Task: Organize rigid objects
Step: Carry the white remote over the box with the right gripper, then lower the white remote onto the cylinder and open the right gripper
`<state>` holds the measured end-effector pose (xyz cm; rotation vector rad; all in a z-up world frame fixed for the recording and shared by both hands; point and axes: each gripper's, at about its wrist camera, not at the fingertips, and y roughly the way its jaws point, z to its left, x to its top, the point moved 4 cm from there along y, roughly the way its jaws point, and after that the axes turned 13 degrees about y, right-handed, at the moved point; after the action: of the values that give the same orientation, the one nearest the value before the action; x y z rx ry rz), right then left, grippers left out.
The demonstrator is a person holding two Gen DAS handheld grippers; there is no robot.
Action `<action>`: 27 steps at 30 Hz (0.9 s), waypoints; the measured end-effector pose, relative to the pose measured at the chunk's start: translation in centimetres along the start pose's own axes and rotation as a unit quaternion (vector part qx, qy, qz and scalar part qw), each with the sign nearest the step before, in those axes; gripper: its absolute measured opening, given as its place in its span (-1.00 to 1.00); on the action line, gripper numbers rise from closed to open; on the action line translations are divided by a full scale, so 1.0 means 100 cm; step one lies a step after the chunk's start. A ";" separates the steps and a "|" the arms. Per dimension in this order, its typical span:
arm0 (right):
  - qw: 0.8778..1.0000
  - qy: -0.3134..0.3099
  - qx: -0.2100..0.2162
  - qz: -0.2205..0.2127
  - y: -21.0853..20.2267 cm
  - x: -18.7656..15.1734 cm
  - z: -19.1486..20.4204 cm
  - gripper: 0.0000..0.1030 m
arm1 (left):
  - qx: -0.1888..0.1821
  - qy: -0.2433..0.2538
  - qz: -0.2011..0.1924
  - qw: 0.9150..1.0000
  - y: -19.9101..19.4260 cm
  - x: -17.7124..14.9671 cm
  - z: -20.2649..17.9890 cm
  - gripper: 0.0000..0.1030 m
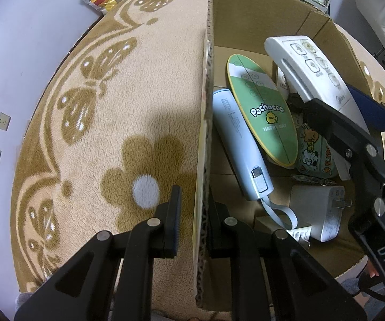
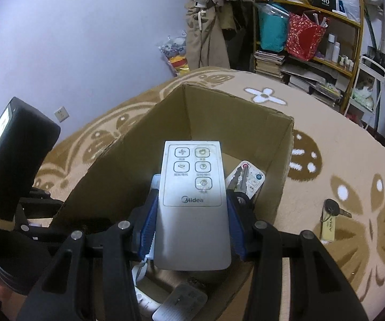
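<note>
Clearly, the right claw (image 2: pixel 192 230) is clamped on a white rectangular "Midea" remote control (image 2: pixel 192 200), its blue-padded fingers (image 2: pixel 147 227) pressing both long edges, and it holds the remote over the open brown cardboard box (image 2: pixel 235 123). The box stands on a beige plush blanket with brown flower and butterfly patterns (image 1: pixel 98 107).

The left claw (image 1: pixel 192 222) straddles the box's near wall (image 1: pixel 206 133), one finger outside and one inside; whether it truly pinches the cardboard is hard to tell, though the gap is narrow.

Inside the box lie a pale blue power bank marked "10000" (image 1: pixel 238 144), a green oval case printed "Pochacco" and "HAPPY DAY" (image 1: pixel 264 109), a white plug charger (image 1: pixel 318 208) and a cartoon-printed pouch (image 1: pixel 315 149). In the right wrist view a small white remote with a red button (image 2: pixel 248 176) lies deeper in the box.

Outside, on the blanket, rests a dark key with a pale tag reading "AIMA" (image 2: pixel 330 219). A black box on the far shelf shows "40".
</note>
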<state>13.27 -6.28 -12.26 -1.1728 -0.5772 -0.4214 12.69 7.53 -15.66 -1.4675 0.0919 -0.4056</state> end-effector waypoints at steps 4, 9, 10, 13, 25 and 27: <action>1.000 0.014 0.012 -0.009 -0.006 0.001 -0.002 0.00 | 0.003 0.002 0.000 1.000 0.000 0.000 -0.001 -0.71; 0.999 0.015 0.028 -0.027 -0.022 0.008 -0.006 0.10 | 0.005 0.002 0.000 1.000 0.000 0.000 -0.002 -0.72; 0.999 0.014 0.026 -0.031 -0.025 0.010 -0.007 0.19 | 0.004 0.002 0.000 1.000 -0.001 0.000 -0.002 -0.72; 0.998 0.017 0.021 -0.055 -0.039 0.018 -0.015 0.58 | 0.003 0.001 0.000 1.000 -0.001 0.000 -0.002 -0.72; 0.991 0.073 -0.054 -0.094 -0.050 0.036 -0.090 0.93 | 0.008 0.005 0.000 1.000 -0.002 0.001 -0.003 -0.72; 0.990 0.084 -0.064 -0.092 -0.047 0.037 -0.105 0.93 | 0.008 0.004 0.001 1.000 -0.002 0.000 -0.003 -0.72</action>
<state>15.46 -17.78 -9.37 -1.1966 -0.5188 -0.7176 12.61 7.24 -15.50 -1.4503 0.0963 -0.4111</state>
